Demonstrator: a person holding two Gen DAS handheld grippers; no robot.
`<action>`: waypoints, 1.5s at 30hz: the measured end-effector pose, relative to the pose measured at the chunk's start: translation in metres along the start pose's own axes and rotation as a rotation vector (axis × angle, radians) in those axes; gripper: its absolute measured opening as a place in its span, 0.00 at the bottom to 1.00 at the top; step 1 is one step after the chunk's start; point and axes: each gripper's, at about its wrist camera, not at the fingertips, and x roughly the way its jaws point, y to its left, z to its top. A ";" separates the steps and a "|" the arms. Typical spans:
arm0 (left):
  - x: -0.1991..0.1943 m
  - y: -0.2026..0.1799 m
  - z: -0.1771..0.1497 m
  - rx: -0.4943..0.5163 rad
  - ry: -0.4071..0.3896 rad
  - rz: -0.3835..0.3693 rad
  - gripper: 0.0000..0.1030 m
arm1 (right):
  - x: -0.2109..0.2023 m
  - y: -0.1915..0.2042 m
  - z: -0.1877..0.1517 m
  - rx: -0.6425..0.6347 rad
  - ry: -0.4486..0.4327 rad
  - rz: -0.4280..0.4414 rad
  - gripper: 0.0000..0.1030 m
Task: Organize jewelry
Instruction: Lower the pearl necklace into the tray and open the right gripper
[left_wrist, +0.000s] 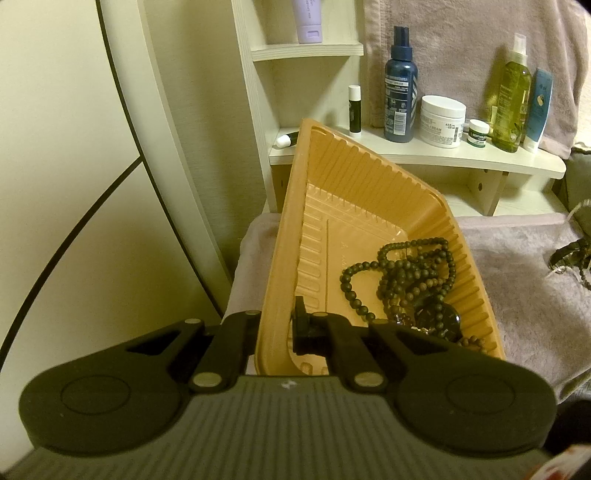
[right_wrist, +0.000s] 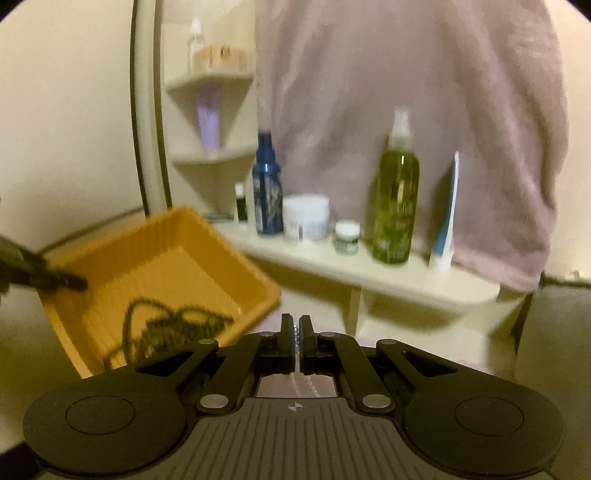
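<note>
An orange ribbed plastic tray (left_wrist: 369, 177) is tipped up over a pinkish fleece cloth. My left gripper (left_wrist: 277, 325) is shut on its near side wall, one finger inside and one outside. Dark bead necklaces (left_wrist: 406, 266) and a black watch (left_wrist: 439, 317) lie heaped in the tray's low corner. In the right wrist view the tray (right_wrist: 155, 251) is at lower left, blurred, with the beads (right_wrist: 173, 325) inside and the left gripper (right_wrist: 70, 282) on its wall. My right gripper (right_wrist: 295, 328) is shut on a thin silver ball chain (right_wrist: 306, 384), which hangs down beneath the fingers.
More jewelry (left_wrist: 572, 254) lies on the fleece cloth (left_wrist: 517, 280) at the right edge. Behind stands a cream shelf (left_wrist: 443, 158) with a blue spray bottle (left_wrist: 400, 85), a white cream jar (left_wrist: 441, 122), a green bottle (left_wrist: 511, 103) and tubes. A towel hangs above it, and a round mirror frame is at left.
</note>
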 end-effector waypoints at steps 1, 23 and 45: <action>0.000 0.000 0.000 0.001 0.000 0.000 0.04 | -0.002 0.001 0.004 0.001 -0.011 0.000 0.02; -0.002 0.001 0.002 0.000 0.000 -0.003 0.04 | 0.004 0.064 0.088 -0.010 -0.222 0.190 0.02; 0.000 0.000 0.002 0.000 0.000 -0.006 0.04 | 0.132 0.124 -0.001 0.052 0.224 0.338 0.02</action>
